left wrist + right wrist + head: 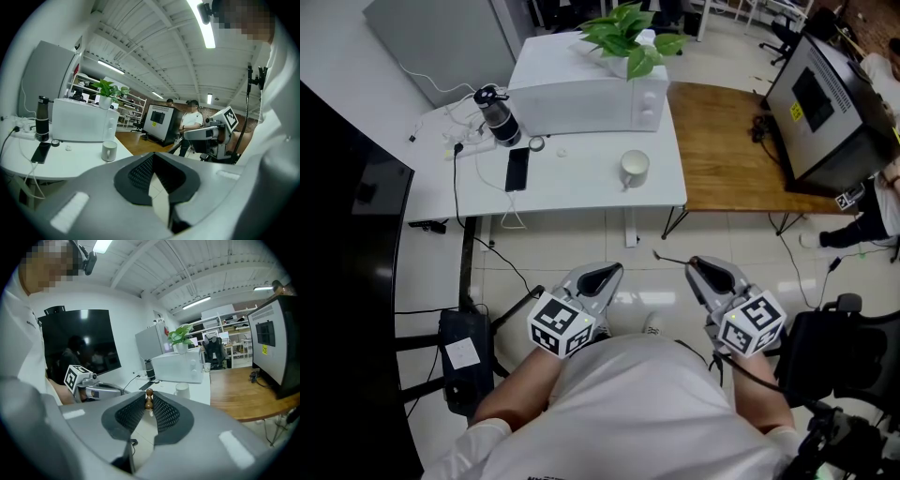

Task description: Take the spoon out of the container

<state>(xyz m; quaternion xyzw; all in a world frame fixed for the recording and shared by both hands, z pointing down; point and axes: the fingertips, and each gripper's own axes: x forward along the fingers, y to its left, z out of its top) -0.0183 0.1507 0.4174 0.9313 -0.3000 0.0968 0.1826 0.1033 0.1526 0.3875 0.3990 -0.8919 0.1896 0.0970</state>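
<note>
A white mug (634,169) stands alone on the white table (581,192), with no spoon showing in it. My right gripper (698,267) is held low over the floor, close to my body, and is shut on a thin dark spoon (670,259) that sticks out to the left of its tips. In the right gripper view the spoon's brown knobbed end (149,398) pokes up between the pads of my right gripper (149,402). My left gripper (605,274) hangs beside it, its jaws (153,157) meeting at the tips with nothing between them.
On the white table are a white microwave (586,94) with a plant on top, a dark bottle (497,117), a black phone (517,169) and cables. A wooden table (722,141) adjoins on the right, with a black machine (830,112) beyond. A black chair (839,347) is at my right.
</note>
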